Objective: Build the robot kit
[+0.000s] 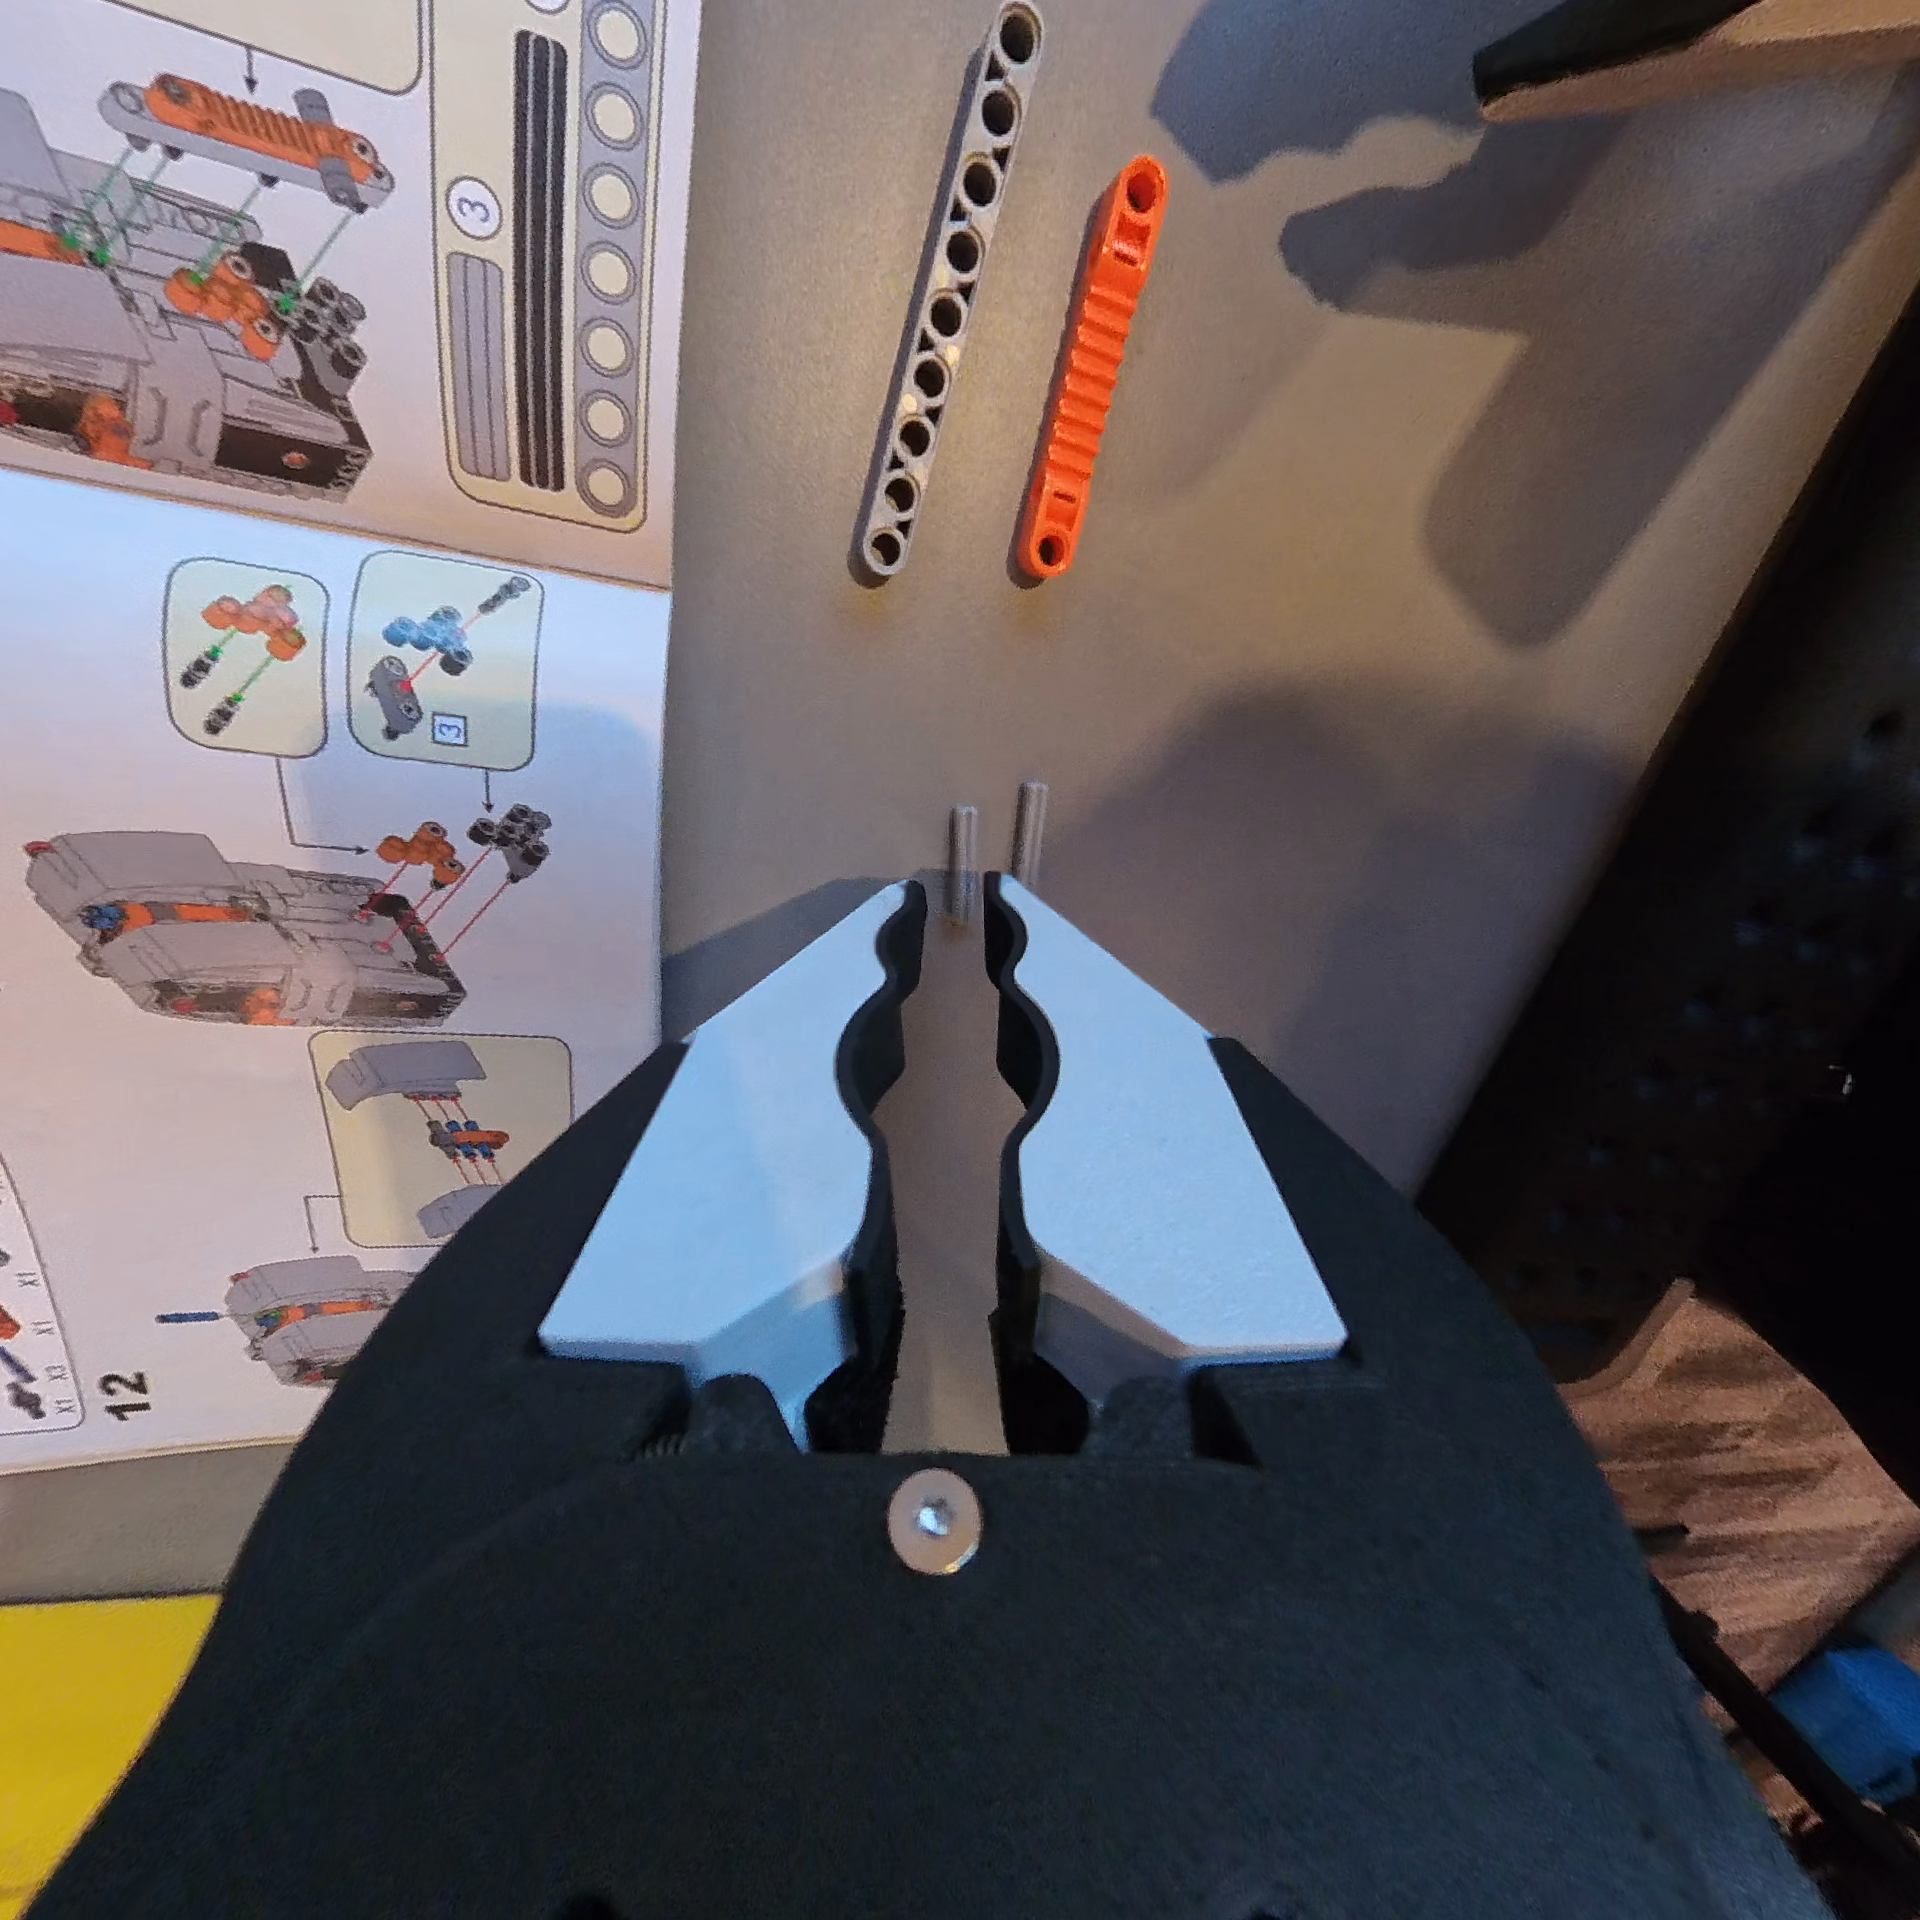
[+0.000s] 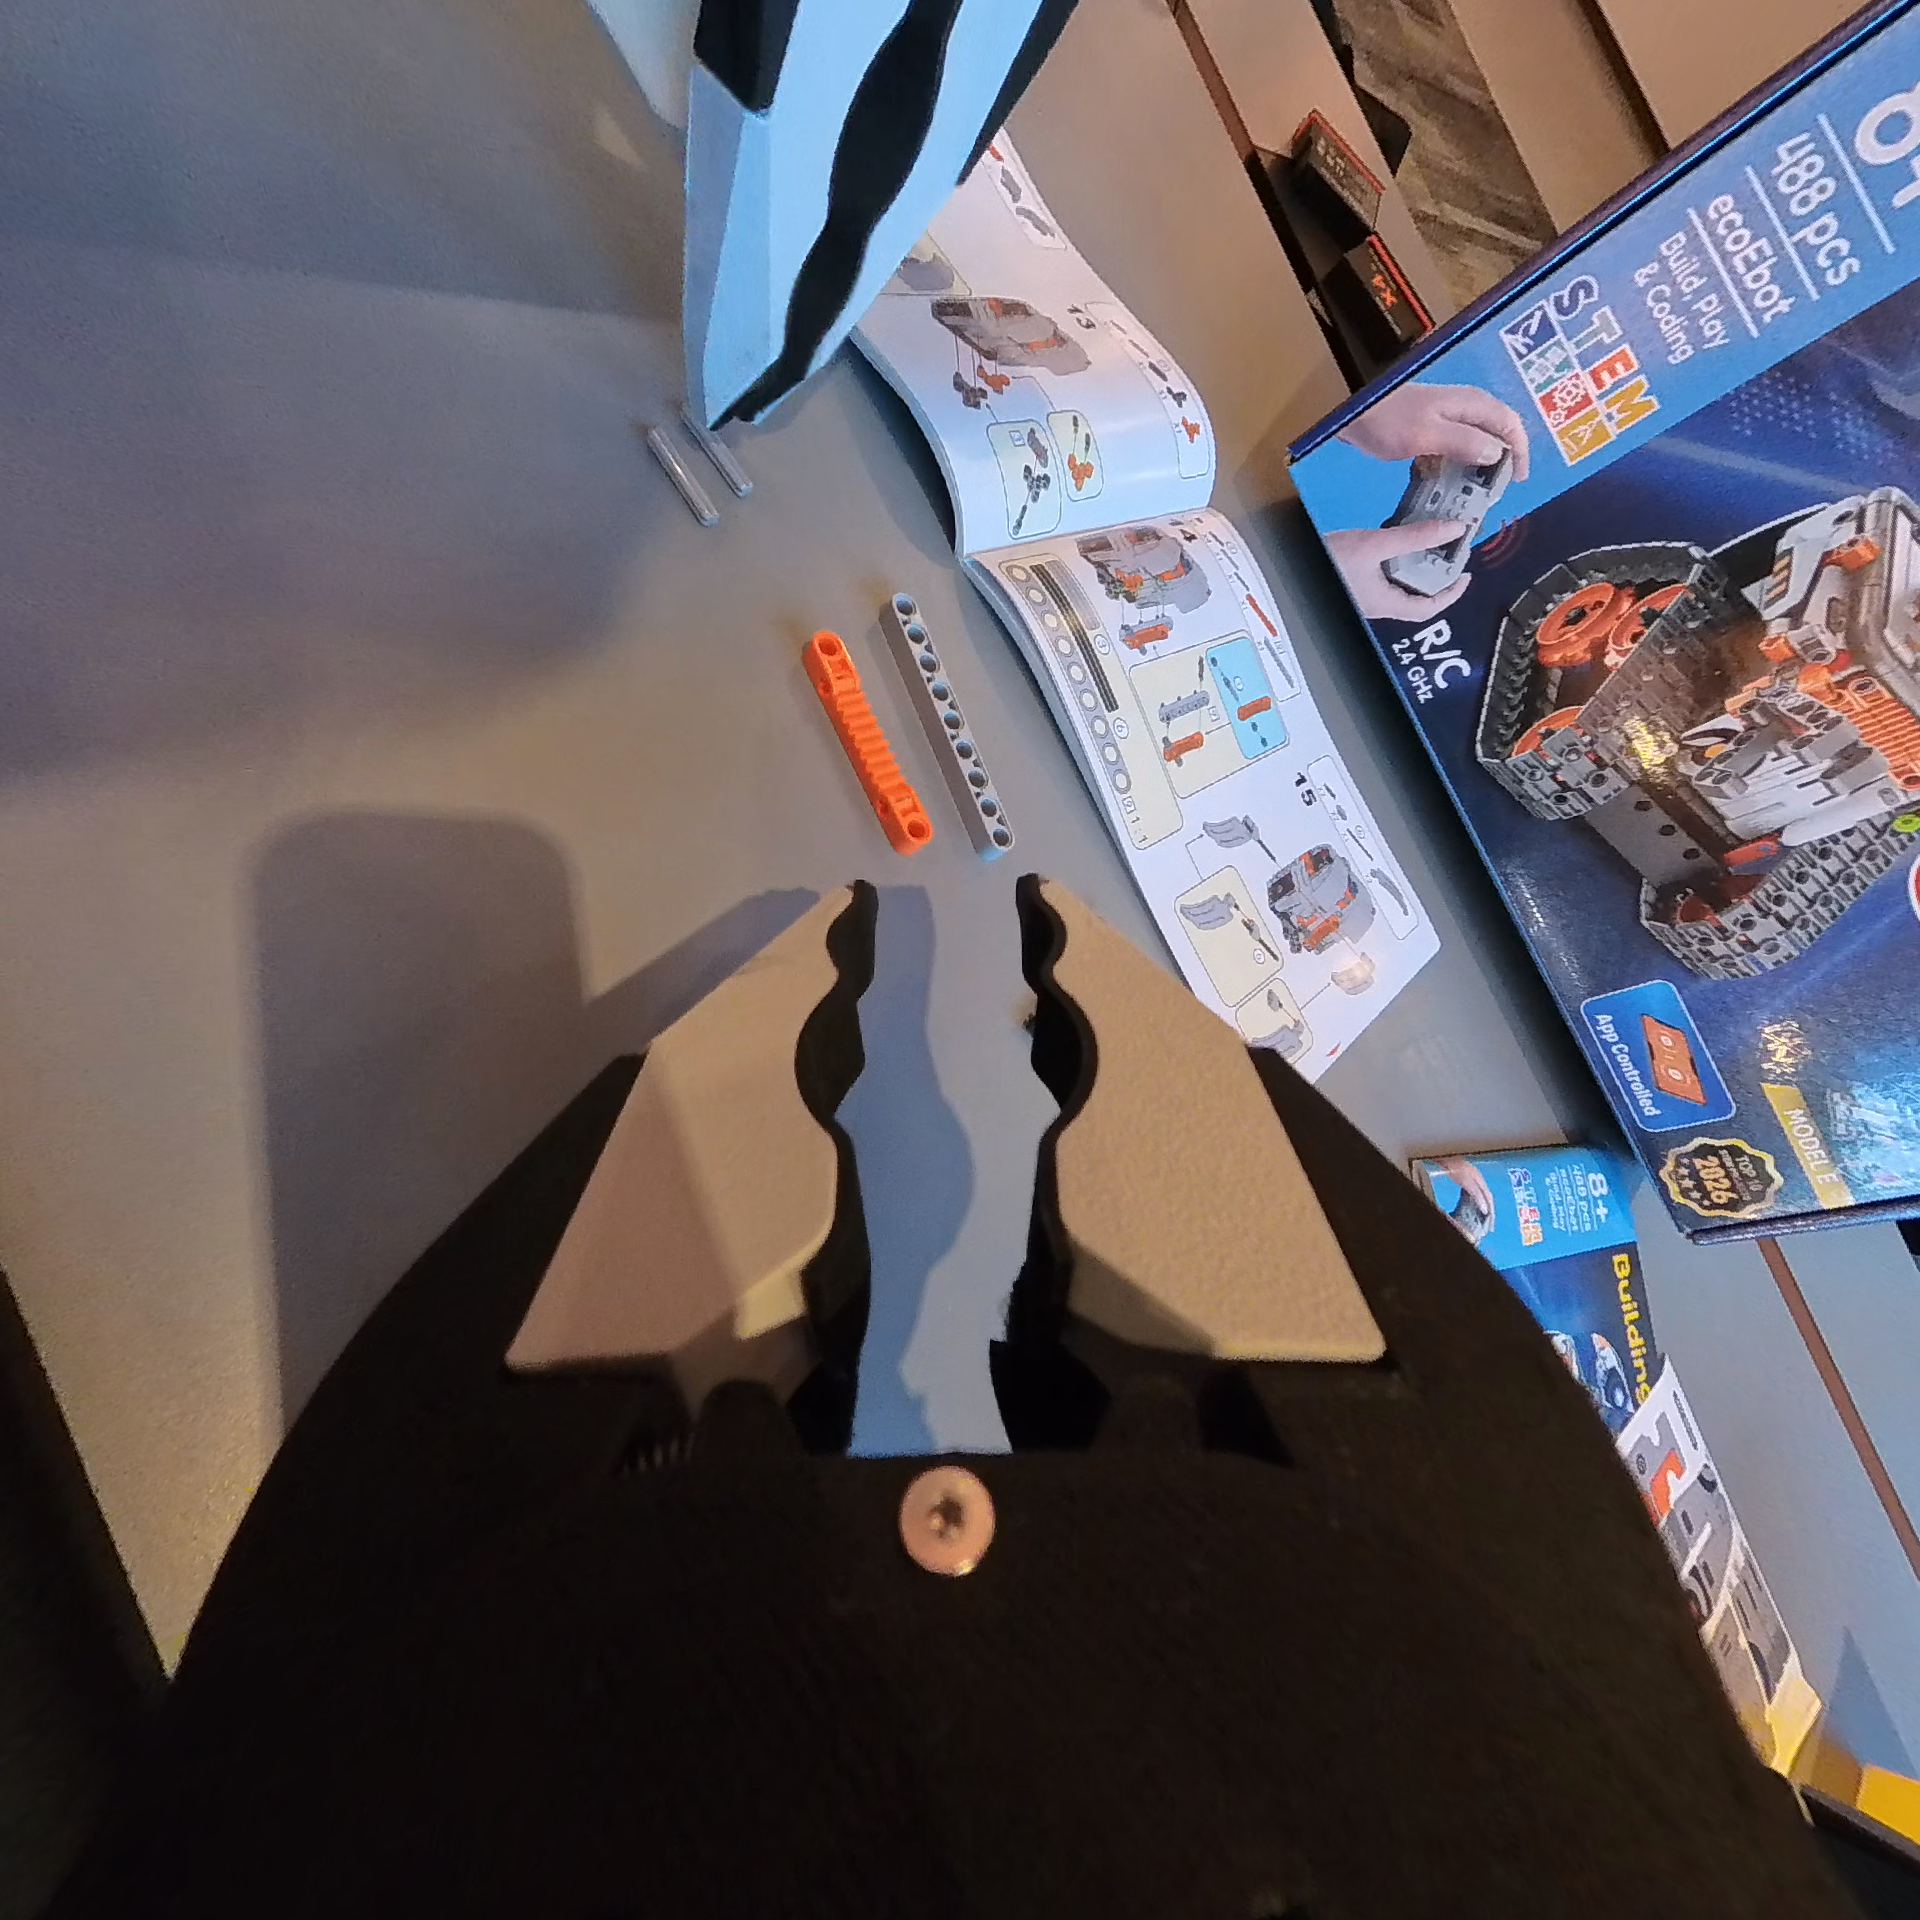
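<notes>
We had the grey bench (image 1: 1195,727) w/ an open instruction booklet (image 1: 312,675) at its side. The left hand-held gripper (image 1: 954,896) was spread narrowly round one of two grey pins (image 1: 964,857), not yet pinching; best to close gently, centred. The right hand-held gripper (image 2: 943,902), spread and empty, hovered near the grey beam (image 2: 945,722) & orange rack (image 2: 868,743).

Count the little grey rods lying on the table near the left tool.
2. One small grey rod lies with its near end between the tips of the left tool; the second grey rod lies just right of it, parallel. None looks hidden.
</notes>
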Demonstrator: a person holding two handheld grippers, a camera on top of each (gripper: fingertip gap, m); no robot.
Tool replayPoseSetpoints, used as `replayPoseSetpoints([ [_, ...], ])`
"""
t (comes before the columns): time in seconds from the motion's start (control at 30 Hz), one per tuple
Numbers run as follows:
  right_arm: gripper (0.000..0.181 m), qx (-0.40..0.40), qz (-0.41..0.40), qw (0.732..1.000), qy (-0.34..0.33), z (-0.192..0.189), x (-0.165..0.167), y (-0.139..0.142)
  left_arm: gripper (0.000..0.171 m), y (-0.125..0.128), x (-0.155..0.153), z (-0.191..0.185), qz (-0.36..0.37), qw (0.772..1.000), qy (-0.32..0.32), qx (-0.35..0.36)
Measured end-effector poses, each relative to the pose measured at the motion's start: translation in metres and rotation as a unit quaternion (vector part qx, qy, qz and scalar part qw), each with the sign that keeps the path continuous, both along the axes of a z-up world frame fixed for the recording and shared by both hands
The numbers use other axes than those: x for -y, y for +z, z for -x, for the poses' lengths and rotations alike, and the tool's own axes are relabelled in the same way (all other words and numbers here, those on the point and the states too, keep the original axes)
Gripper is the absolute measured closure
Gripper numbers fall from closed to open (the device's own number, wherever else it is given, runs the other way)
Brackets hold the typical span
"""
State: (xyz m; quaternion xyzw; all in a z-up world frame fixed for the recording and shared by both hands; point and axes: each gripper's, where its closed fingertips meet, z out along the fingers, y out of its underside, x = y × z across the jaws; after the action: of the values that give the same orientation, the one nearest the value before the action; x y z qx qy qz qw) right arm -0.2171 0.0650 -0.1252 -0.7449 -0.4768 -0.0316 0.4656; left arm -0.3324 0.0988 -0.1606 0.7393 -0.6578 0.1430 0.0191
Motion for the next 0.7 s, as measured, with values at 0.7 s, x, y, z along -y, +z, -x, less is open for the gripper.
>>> replayPoseSetpoints([
  [0.7,0.155,0.002,0.020,1.000,0.004,0.001,0.004,-0.006,0.171,0.012,-0.067,-0.062,-0.057,0.993,-0.101,0.016],
])
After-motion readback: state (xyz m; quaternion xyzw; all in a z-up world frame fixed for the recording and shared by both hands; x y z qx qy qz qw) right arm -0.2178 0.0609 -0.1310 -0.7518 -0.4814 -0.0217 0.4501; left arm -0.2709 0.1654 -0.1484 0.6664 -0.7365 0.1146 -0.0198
